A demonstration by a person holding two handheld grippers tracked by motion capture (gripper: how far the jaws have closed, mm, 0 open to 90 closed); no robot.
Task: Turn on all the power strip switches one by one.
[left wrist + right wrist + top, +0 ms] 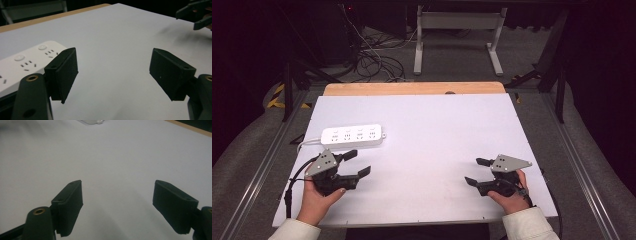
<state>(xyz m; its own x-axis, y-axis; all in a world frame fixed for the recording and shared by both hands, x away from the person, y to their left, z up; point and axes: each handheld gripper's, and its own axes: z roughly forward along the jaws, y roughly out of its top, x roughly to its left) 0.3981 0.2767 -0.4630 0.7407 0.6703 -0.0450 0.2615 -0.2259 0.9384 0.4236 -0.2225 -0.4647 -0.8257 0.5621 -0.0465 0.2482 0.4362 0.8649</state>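
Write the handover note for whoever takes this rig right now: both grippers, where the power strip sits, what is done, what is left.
Left gripper: jaws open, nothing between them, low over the table's near left part, held in the left hand.
Right gripper: jaws open, empty, low over the near right part, pointing toward the middle.
Power strip: white, four socket groups, lying flat on the white table top just beyond the left gripper; its cable leaves at its left end. Nothing is plugged into it.
Done: nothing that can be read from the table.
Left: the strip lies free of both grippers; the left one is the nearer to it.
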